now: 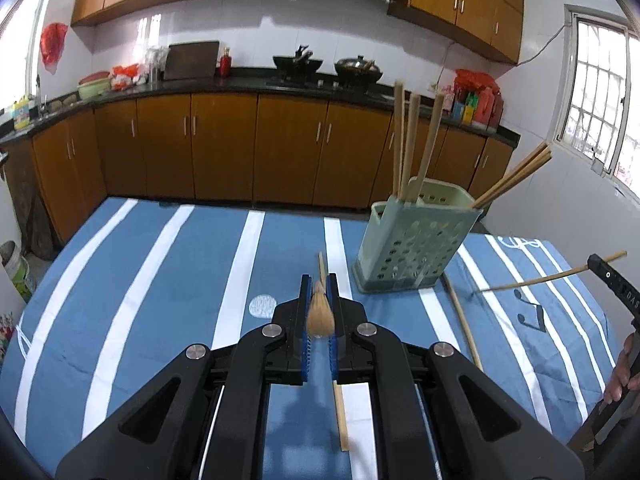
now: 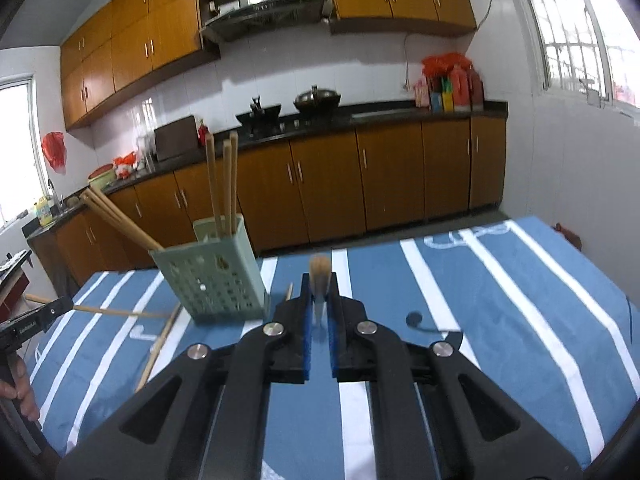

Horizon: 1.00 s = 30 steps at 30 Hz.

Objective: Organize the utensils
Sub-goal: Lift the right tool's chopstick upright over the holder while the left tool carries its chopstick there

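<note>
A pale green perforated utensil holder [image 1: 412,240] [image 2: 216,276] stands on the striped tablecloth with several wooden chopsticks upright or leaning in it. My left gripper [image 1: 320,284] [image 2: 66,304] is shut on a chopstick [image 1: 320,314] [image 2: 120,312] that runs along its fingers, just left of the holder. My right gripper [image 2: 320,284] [image 1: 592,266] is shut on another chopstick [image 2: 320,268] [image 1: 540,278], raised off the table to the holder's right. Two loose chopsticks lie on the cloth: one [image 1: 340,412] under my left gripper, one [image 1: 464,320] [image 2: 160,340] in front of the holder.
The table wears a blue cloth with white stripes [image 1: 160,280] [image 2: 500,300]. Its far edge faces a floor gap and brown kitchen cabinets [image 1: 224,144]. A hand [image 1: 622,372] [image 2: 18,390] grips each gripper's handle at the frame edges.
</note>
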{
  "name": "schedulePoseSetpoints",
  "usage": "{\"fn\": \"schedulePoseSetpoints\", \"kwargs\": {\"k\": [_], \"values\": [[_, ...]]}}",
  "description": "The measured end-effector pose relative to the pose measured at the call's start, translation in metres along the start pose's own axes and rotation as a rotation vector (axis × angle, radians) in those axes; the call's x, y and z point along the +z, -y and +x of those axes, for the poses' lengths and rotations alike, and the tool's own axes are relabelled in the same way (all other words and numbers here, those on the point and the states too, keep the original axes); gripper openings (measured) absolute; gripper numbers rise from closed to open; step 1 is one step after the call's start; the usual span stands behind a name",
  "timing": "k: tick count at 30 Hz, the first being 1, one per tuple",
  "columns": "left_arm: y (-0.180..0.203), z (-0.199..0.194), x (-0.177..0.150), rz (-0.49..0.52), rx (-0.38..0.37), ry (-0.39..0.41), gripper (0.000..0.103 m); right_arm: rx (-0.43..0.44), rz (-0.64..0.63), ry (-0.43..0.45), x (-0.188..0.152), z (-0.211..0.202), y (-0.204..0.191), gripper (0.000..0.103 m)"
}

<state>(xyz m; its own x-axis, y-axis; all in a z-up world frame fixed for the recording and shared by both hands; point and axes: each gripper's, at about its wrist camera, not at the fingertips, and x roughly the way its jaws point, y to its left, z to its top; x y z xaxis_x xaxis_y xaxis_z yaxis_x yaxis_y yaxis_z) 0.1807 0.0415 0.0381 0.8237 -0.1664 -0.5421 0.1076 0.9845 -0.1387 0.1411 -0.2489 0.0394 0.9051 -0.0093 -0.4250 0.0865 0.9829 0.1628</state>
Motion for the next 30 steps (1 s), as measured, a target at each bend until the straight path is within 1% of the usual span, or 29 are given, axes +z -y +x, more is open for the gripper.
{"fn": "schedulePoseSetpoints", "kwargs": {"k": [7, 10, 13, 18, 19, 22, 24, 26, 30], "values": [[0.004, -0.007, 0.011, 0.018, 0.001, 0.032, 0.007, 0.006, -0.022, 0.037, 0.011, -0.004, -0.006, 0.008], [0.009, -0.014, 0.016, 0.042, -0.013, 0.044, 0.007, 0.031, -0.027, 0.045, 0.018, -0.009, -0.009, 0.008], [0.016, -0.024, 0.023, 0.059, -0.047, 0.06, 0.007, 0.077, -0.02, 0.059, 0.032, -0.019, -0.012, 0.008], [0.032, -0.049, 0.04, 0.107, -0.121, 0.095, 0.007, 0.229, 0.004, 0.062, 0.065, -0.042, -0.02, 0.008], [0.037, -0.057, 0.045, 0.122, -0.138, 0.109, 0.007, 0.259, 0.005, 0.072, 0.073, -0.048, -0.022, 0.008], [0.047, -0.074, 0.056, 0.145, -0.174, 0.148, 0.007, 0.313, 0.003, 0.108, 0.089, -0.062, -0.028, 0.008], [0.054, -0.081, 0.065, 0.156, -0.185, 0.181, 0.007, 0.323, -0.003, 0.137, 0.097, -0.067, -0.034, 0.008], [0.062, -0.087, 0.076, 0.16, -0.182, 0.222, 0.007, 0.309, -0.021, 0.17, 0.106, -0.071, -0.041, 0.008], [0.072, -0.086, 0.099, 0.131, -0.163, 0.296, 0.007, 0.292, -0.055, 0.209, 0.122, -0.065, -0.059, 0.008]]}}
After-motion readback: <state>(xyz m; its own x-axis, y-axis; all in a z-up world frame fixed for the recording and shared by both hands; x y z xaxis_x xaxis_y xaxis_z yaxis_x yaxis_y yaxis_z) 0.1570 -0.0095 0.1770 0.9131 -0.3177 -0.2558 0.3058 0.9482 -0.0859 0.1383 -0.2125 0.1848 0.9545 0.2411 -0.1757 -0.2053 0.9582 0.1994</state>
